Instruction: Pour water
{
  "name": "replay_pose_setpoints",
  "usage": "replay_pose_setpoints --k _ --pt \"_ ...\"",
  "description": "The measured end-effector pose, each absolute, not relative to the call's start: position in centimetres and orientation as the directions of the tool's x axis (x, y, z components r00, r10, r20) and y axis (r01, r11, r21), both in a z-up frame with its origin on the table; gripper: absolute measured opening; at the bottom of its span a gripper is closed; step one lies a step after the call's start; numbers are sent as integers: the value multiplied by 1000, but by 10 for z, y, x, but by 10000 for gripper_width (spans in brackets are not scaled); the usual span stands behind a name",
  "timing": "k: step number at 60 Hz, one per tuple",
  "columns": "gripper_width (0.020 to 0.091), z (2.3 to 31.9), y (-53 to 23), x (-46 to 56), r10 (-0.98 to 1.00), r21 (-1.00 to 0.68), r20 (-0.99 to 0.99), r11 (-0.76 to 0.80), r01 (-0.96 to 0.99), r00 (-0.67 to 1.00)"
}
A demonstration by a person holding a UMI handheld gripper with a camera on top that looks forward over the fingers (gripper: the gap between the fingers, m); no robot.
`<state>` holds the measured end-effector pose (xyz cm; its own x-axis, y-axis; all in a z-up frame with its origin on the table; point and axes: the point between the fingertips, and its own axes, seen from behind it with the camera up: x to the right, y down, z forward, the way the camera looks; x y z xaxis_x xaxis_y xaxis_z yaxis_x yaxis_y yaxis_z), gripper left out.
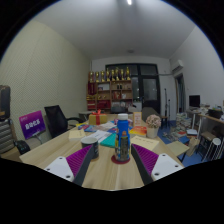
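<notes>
The water bottle [122, 139] stands upright on the bench [60, 147], long axis vertical, blue cap on top. It sits between my gripper [113, 160] fingers, toward their tips. My gripper is open wide: the purple pads [78, 160] show well apart with a gap at either side of the bottle, neither pressing it. The wooden surface to the left of the bottle lies bare; beyond it clutter crowds the far edge. A black chair [57, 120] stands left, shelves [112, 88] at the back wall

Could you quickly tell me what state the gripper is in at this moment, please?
Gripper: open, gripping nothing; the water bottle stands on the table between its fingers, with a gap at either side.
</notes>
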<state>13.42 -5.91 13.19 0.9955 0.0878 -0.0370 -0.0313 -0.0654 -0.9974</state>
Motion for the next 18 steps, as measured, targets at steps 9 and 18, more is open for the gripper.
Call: replay_pose_setpoints --k 9,18 --pt "836 121 -135 126 65 -998 5 -55 9 998" --pt "836 102 -195 131 -3 -998 9 -54 9 1000"
